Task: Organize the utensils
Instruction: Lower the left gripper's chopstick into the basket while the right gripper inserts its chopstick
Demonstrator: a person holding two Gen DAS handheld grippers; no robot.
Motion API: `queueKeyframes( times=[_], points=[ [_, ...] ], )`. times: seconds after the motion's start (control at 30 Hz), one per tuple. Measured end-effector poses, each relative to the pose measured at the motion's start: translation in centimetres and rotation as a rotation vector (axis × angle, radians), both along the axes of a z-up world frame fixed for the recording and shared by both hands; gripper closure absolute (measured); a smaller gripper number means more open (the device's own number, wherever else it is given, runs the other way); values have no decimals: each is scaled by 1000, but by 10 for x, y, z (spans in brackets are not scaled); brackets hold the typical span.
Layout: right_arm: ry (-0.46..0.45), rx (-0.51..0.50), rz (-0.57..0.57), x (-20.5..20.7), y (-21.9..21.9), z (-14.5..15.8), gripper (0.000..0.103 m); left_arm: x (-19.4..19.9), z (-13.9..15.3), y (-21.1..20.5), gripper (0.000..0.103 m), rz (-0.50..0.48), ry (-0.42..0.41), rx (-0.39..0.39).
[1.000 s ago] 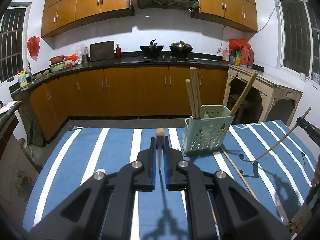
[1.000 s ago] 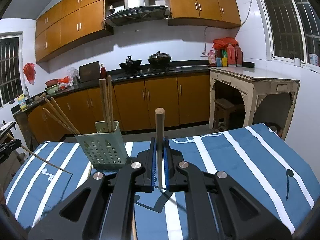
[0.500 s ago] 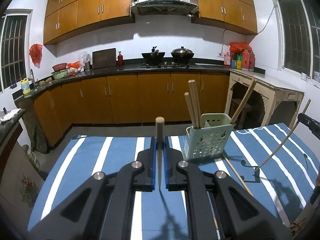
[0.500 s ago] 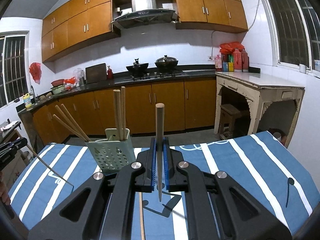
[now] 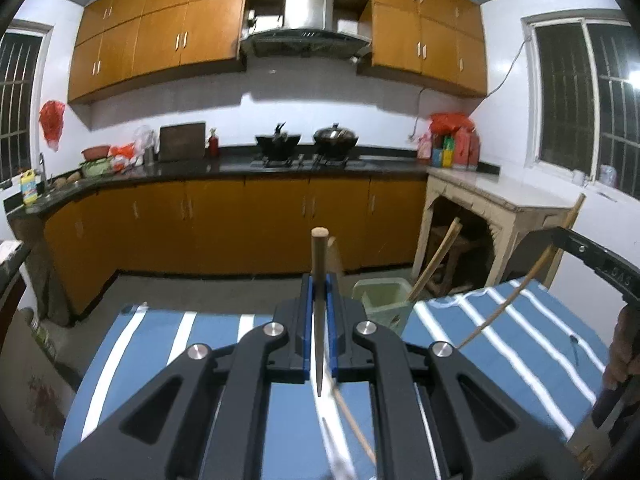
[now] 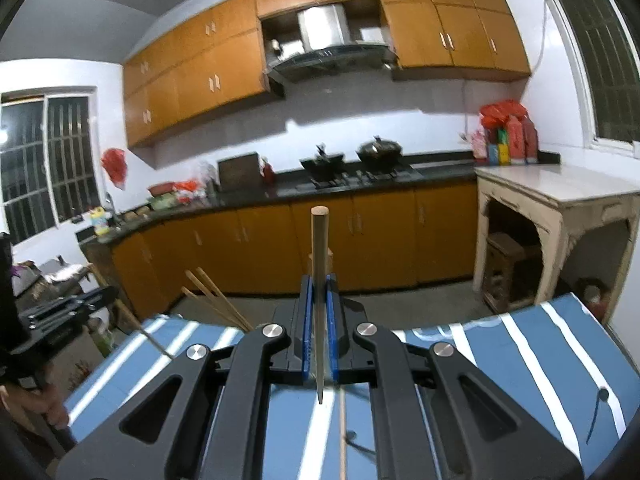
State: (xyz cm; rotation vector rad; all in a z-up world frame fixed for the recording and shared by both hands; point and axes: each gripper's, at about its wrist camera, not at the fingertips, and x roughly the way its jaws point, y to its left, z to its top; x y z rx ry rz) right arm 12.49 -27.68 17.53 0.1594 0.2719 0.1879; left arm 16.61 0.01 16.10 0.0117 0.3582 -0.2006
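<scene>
Left gripper (image 5: 319, 336) is clenched on one upright wooden chopstick (image 5: 319, 280); the green utensil caddy (image 5: 382, 304), at its 1 o'clock, already holds several. Right gripper (image 6: 319, 336) likewise grasps a chopstick (image 6: 319, 276). Judged partly done: both remain to be deposited, and a loose chopstick (image 5: 354, 426) lies on the striped tabletop (image 5: 160, 344).

I have two claws: my left claw (image 5: 319, 316) pinches one chopstick (image 5: 319, 280), and my right claw (image 6: 319, 320) pinches one chopstick (image 6: 319, 272) too. One green holder (image 5: 382, 300) stands on my one striped desk (image 5: 168, 344). From the right wrist view I count two chopsticks (image 6: 212, 296) leaning out of it. One loose chopstick (image 5: 352, 424) lies on the desk. Two pans (image 5: 334, 138) sit on the far stove.
</scene>
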Motion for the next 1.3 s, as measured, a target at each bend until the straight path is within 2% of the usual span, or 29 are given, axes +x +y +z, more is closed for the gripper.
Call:
queueKeyframes(
  times=[0.27, 0.43, 0.6, 0.87, 1.07, 1.3],
  points=[
    [-83, -8, 47, 12, 23, 37, 96, 11, 55, -35, 95, -65, -106, -53],
    [-114, -21, 47, 33, 36, 47, 96, 35, 72, -55, 95, -52, -162, -56],
    [-118, -24, 36, 62, 41, 39, 96, 72, 63, -61, 95, -24, -154, -92],
    [-64, -37, 25, 99, 45, 11, 96, 121, 38, -59, 95, 5, -104, -111],
    [-36, -49, 28, 112, 50, -5, 96, 139, 24, -55, 95, 2, -81, -118],
    [-15, -76, 28, 116, 54, -16, 96, 151, 14, -59, 95, 0, -56, -91]
  ],
)
